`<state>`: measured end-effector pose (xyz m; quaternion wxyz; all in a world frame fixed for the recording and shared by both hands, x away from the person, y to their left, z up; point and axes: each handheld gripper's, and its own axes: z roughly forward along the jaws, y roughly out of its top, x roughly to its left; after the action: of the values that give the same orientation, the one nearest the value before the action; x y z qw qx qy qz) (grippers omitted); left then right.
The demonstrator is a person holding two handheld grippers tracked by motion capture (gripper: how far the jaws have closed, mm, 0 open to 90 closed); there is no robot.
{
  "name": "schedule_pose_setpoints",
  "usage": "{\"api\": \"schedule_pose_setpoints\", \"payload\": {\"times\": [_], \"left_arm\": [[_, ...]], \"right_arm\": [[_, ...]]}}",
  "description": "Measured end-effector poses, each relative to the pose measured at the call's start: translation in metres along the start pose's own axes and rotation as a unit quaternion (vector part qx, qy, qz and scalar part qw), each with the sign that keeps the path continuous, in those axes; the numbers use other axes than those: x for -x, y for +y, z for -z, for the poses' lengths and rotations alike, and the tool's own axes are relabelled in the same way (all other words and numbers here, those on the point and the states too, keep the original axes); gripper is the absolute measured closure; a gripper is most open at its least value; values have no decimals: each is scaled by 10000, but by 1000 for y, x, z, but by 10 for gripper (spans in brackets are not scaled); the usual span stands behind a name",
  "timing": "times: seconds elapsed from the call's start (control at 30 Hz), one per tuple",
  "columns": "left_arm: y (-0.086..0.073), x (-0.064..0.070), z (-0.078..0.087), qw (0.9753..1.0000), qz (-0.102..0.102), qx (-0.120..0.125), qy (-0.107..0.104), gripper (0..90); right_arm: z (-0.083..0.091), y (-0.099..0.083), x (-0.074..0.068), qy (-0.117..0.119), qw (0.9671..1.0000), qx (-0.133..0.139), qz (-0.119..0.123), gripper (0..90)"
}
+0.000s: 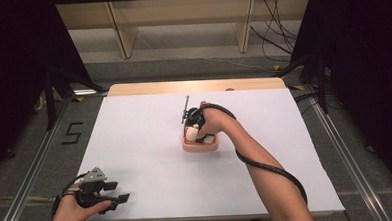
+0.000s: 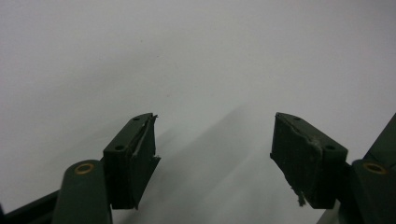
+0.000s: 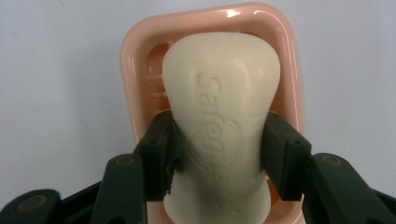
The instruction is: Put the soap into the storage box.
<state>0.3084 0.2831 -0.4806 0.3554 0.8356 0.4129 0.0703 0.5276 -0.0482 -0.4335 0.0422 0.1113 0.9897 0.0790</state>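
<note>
A cream bar of soap (image 3: 223,121) with raised lettering is clamped across its narrow waist by my right gripper (image 3: 219,154). It sits over a pink soap dish (image 3: 135,79); whether it touches the dish I cannot tell. From above, the right gripper (image 1: 197,126) and soap (image 1: 191,134) are over the pink dish (image 1: 201,146) near the middle of the white table (image 1: 145,142). At the table's near left corner my left gripper (image 1: 113,192) lies with its jaws apart. In its own view the left gripper (image 2: 212,154) stands open over bare white surface, holding nothing.
The white sheet ends at a wooden strip (image 1: 198,86) along the far edge. Metal rails (image 1: 31,167) flank the table on both sides. Wooden frame legs (image 1: 123,31) and loose cables (image 1: 276,37) lie on the floor beyond.
</note>
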Motion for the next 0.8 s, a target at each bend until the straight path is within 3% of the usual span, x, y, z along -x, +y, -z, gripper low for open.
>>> {"api": "schedule_pose_setpoints", "payload": {"times": [0.03,0.07,0.2,0.27,0.3,0.5,0.6,0.63,0.67,0.7,0.73,0.77,0.8], "left_arm": [[0,0,0,10000,2,0,-1,303],[0,0,0,10000,28,25,-1,303],[0,0,0,10000,21,25,-9,303],[0,0,0,10000,-3,-2,0,303],[0,0,0,10000,-3,-2,1,303],[0,0,0,10000,-4,20,6,303],[0,1,-1,10000,55,35,9,303],[0,1,0,10000,54,-10,-5,303],[0,1,0,10000,52,-7,-6,303],[0,1,-1,10000,55,-3,-6,303],[0,1,0,10000,43,-7,3,303],[0,0,0,10000,-25,-6,7,303],[0,1,0,10000,-22,-4,8,303]], "right_arm": [[0,0,0,-14,9999,-47,-120,503],[-1,0,2,-42,10000,-17,16,503],[-1,-1,2,-27,9999,-15,-118,494],[1,-1,3,-69,10000,18,-51,489],[2,-2,2,-63,9998,0,-191,486],[10,-1,3,-64,9996,217,-147,416],[13,-2,0,-14,9990,299,-322,402],[13,-3,1,-28,9991,326,-251,401],[13,-4,3,-102,9993,368,-25,399],[14,-5,0,-63,9993,328,-191,396],[15,-6,-1,-61,9992,328,-199,393],[18,-8,2,-198,9993,304,38,389],[19,-9,-1,-164,9993,321,-98,386]]}}
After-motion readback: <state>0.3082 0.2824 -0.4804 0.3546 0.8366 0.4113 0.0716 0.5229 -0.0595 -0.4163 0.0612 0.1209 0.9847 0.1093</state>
